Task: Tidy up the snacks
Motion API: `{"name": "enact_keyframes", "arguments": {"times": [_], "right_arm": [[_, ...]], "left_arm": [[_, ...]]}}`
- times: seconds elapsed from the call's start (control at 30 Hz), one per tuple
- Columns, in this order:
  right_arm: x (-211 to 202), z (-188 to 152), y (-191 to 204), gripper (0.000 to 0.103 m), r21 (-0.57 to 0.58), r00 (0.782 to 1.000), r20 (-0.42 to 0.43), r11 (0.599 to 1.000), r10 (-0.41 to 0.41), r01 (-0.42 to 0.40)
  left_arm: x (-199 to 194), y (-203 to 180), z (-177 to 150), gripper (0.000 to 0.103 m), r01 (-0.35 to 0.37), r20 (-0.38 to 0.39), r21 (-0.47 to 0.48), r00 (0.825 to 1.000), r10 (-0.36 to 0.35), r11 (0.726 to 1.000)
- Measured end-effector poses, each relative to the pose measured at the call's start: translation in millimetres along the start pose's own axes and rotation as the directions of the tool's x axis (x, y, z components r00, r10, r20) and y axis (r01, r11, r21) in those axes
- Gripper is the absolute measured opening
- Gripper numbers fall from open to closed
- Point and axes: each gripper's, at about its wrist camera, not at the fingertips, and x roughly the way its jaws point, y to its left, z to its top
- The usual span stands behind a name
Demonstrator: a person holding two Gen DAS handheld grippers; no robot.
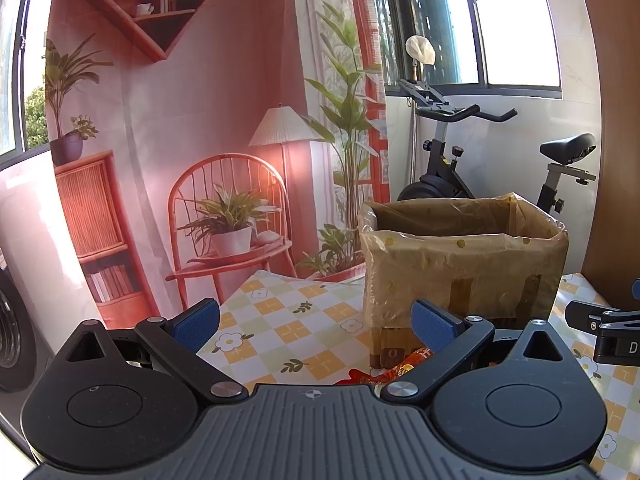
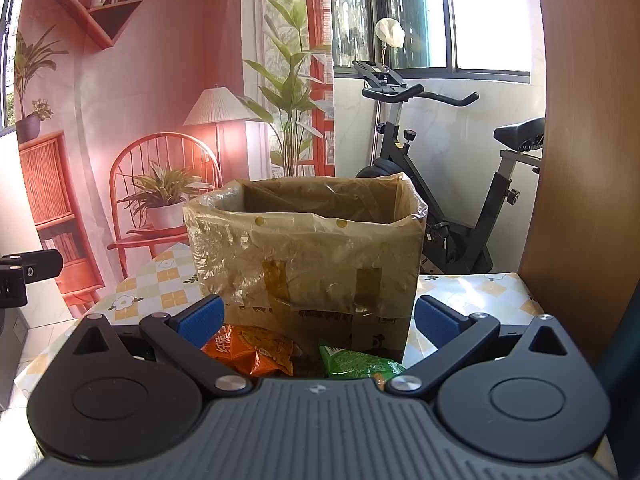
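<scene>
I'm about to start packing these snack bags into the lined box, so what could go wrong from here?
1. The orange snack bag and green snack bag lie close together against the box; the open right gripper might pinch both.
2. The loose plastic liner draped over the box could snag a finger.
3. The left gripper hovers close beside the right one, so they may collide.

The table [image 2: 168,280] is covered with a checked cloth printed with yellow and pale green squares and white flowers. A cardboard box [image 2: 316,280], lined with a clear plastic bag folded over its rim, stands upright on the cloth. An orange snack packet [image 2: 252,350] and a green snack packet [image 2: 356,364] lie on the cloth just in front of the box.
</scene>
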Motion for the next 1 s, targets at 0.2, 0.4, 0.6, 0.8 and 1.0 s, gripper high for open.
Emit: {"name": "enact_keyframes", "arguments": {"times": [0.2,0.4,0.6,0.8,1.0], "right_arm": [[0.2,-0.1,0.0,0.103,0.000,1.000,-0.001,1.000,0.000,0.000],[-0.1,-0.3,0.2,0.103,0.000,1.000,-0.001,1.000,0.000,0.000],[0.0,-0.1,0.1,0.103,0.001,1.000,-0.002,1.000,0.000,0.000],[0.2,0.0,0.0,0.103,0.001,1.000,-0.002,1.000,0.000,0.000],[-0.1,-0.1,0.2,0.103,0.001,1.000,-0.001,1.000,0.003,-0.003]], "left_arm": [[0.0,0.7,-3.4,0.103,-0.003,-0.002,-0.003,1.000,0.003,1.000],[0.2,0.9,-2.8,0.103,-0.003,-0.002,-0.003,1.000,0.003,1.000],[0.2,1.2,-2.7,0.103,-0.002,-0.002,-0.004,1.000,0.002,1.000],[-0.6,0.1,-3.2,0.103,0.000,-0.002,-0.005,1.000,0.000,1.000],[0.1,0.7,-4.3,0.103,0.003,-0.007,-0.023,1.000,-0.003,1.000]]}}
